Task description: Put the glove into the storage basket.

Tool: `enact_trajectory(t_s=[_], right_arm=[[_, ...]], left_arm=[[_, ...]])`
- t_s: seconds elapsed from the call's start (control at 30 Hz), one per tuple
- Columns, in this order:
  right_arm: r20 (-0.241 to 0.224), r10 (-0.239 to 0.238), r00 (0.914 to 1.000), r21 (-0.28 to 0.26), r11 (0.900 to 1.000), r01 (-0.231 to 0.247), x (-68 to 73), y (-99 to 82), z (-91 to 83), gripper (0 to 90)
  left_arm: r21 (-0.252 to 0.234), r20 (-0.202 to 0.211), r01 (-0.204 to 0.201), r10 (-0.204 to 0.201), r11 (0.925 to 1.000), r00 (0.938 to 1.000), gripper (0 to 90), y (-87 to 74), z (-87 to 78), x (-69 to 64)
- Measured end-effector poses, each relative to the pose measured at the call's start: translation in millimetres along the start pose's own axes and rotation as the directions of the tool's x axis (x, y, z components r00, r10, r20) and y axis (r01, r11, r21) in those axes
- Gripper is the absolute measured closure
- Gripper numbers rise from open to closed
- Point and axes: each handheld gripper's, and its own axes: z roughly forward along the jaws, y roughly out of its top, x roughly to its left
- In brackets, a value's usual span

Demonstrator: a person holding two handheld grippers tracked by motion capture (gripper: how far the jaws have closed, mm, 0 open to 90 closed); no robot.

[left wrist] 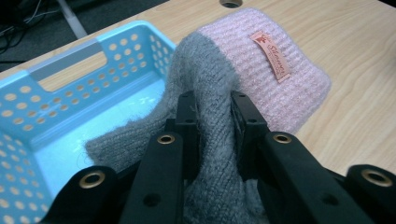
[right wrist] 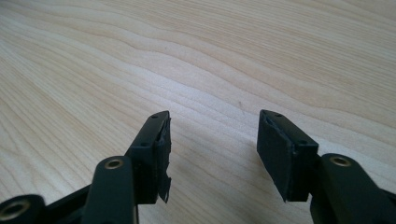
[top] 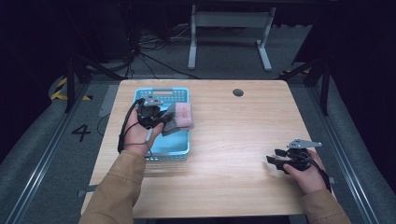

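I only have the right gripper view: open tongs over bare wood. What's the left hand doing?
Observer: The left tongs are shut on a grey and pink knit piece.
Operator: Where is it?
Observer: Above the right rim of a blue basket; the grey end hangs over the inside.
Operator: Any marking on the knit?
Observer: A small peach label on the pink end.
Operator: My tongs close to that?
Observer: No, the right tongs are far across the table.

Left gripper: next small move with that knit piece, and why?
Probably carry it further over the blue basket and lower it: the left gripper pinches the grey-and-pink knit piece by its grey part, and the pink end hangs past the basket's rim, above the table.
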Motion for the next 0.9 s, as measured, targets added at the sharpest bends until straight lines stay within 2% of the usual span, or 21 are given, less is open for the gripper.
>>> enact_trajectory(t_s=[0.13, 0.27, 0.5, 0.57, 0.77, 0.9], right_arm=[[-0.001, 0.003, 1.0000, 0.004, 1.0000, -0.003, 1.0, -0.6, -0.2, 45.5], [0.000, 0.000, 1.0000, 0.006, 1.0000, 0.000, 1.3, -1.6, -0.2, 45.3], [0.003, 0.001, 1.0000, 0.005, 1.0000, -0.001, 0.7, -4.2, -1.2, 45.2], [0.004, 0.001, 1.0000, 0.009, 1.0000, -0.001, 0.6, -5.2, -1.9, 45.2], [0.009, 0.003, 1.0000, 0.009, 1.0000, -0.003, 0.2, -8.0, -4.3, 44.9], [0.016, 0.003, 0.9999, 0.007, 1.0000, -0.003, -0.1, -9.3, -5.6, 44.8]], left_arm=[[0.002, -0.012, -0.002, 0.002, 1.0000, 0.9999, 76.0, -0.9, 1.6, 12.8], [0.014, -0.043, 0.004, -0.003, 0.9999, 0.9991, 76.0, -3.3, 3.4, 23.1], [0.041, -0.076, 0.004, -0.001, 0.9992, 0.9971, 76.0, -6.3, 11.2, 35.5], [0.053, -0.078, 0.015, -0.010, 0.9985, 0.9969, 76.0, -7.5, 15.0, 38.9], [0.094, -0.091, 0.007, 0.001, 0.9955, 0.9958, 76.0, -11.0, 27.2, 40.7], [0.106, -0.084, 0.012, -0.003, 0.9943, 0.9964, 75.9, -12.1, 33.9, 41.2]])
